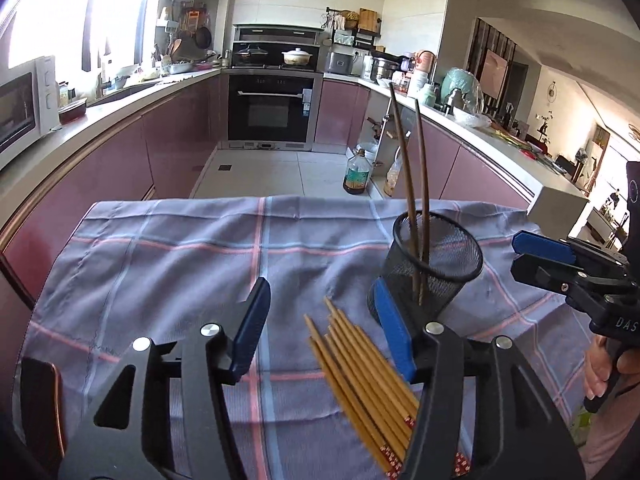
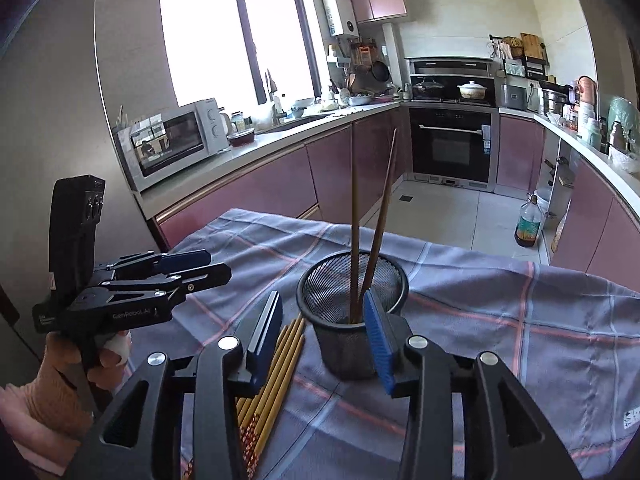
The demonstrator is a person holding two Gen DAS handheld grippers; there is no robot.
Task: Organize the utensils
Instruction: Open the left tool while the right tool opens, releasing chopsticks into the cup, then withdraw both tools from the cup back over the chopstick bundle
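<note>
A black mesh cup (image 1: 434, 266) stands on the checked cloth (image 1: 200, 264) and holds two dark brown chopsticks (image 1: 408, 168), upright and leaning. A bundle of several yellow chopsticks (image 1: 360, 376) lies flat on the cloth just left of the cup. My left gripper (image 1: 320, 320) is open and empty, hovering over the yellow bundle. My right gripper (image 2: 324, 328) is open and empty, right in front of the cup (image 2: 352, 312); the yellow chopsticks (image 2: 276, 376) lie below its left finger. Each gripper also shows in the other's view: the right (image 1: 544, 256) and the left (image 2: 192, 268).
The cloth covers a small table with its far edge (image 1: 256, 200) toward the kitchen floor. An oil bottle (image 1: 356, 174) stands on the floor beyond. Counters with a microwave (image 2: 176, 140) and an oven (image 1: 272, 108) ring the room.
</note>
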